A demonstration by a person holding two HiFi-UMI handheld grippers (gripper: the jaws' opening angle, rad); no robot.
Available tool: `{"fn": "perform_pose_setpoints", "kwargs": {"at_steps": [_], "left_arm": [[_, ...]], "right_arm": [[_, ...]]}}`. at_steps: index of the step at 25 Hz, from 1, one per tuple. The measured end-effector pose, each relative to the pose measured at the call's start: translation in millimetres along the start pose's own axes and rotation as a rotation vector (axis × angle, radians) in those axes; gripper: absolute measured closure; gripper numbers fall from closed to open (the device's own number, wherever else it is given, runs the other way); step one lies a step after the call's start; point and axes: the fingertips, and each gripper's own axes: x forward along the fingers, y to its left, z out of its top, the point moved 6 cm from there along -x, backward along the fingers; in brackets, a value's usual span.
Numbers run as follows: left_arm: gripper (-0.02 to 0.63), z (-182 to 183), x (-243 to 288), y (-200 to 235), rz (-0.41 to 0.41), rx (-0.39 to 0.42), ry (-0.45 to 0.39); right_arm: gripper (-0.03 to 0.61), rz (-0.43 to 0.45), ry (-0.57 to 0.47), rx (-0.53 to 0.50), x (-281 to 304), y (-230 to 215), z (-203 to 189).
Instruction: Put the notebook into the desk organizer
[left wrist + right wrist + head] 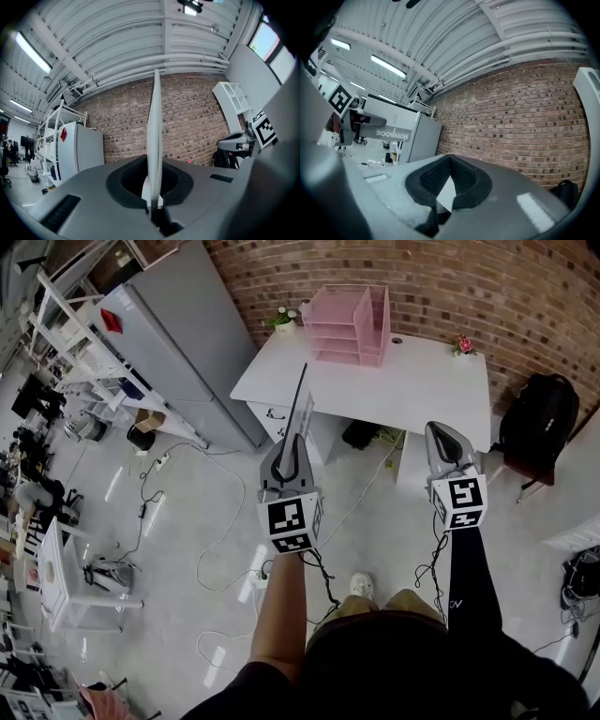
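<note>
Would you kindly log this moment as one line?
left gripper shut on notebook | right gripper shut, empty | desk organizer on desk, not reached

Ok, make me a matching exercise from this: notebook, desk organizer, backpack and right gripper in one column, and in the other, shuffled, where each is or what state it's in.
Column one:
1. notebook
2. pink desk organizer
3. black backpack
4. right gripper

Column two:
A. on the white desk, against the brick wall
B. shut, nothing in it
C. clamped in the left gripper
D. beside the desk's right end

Pairs: 1-C, 2-A, 3-D, 4-B
</note>
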Motion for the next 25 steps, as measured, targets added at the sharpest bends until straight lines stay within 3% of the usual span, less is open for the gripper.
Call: {"fn": "perform_pose_setpoints", "kwargs": {"at_steps": [10,25], "left_arm": [[0.600,-16,57,47,-0.039,-0.005,0.006],[0.600,-36,136,65,-0.030,-0.024,0.020]], "right_arm": [[0.578,-0.031,0.010,0.007,69,15,-5],[0.578,-0.002,-0.015,0.025,155,-7,-20]]}}
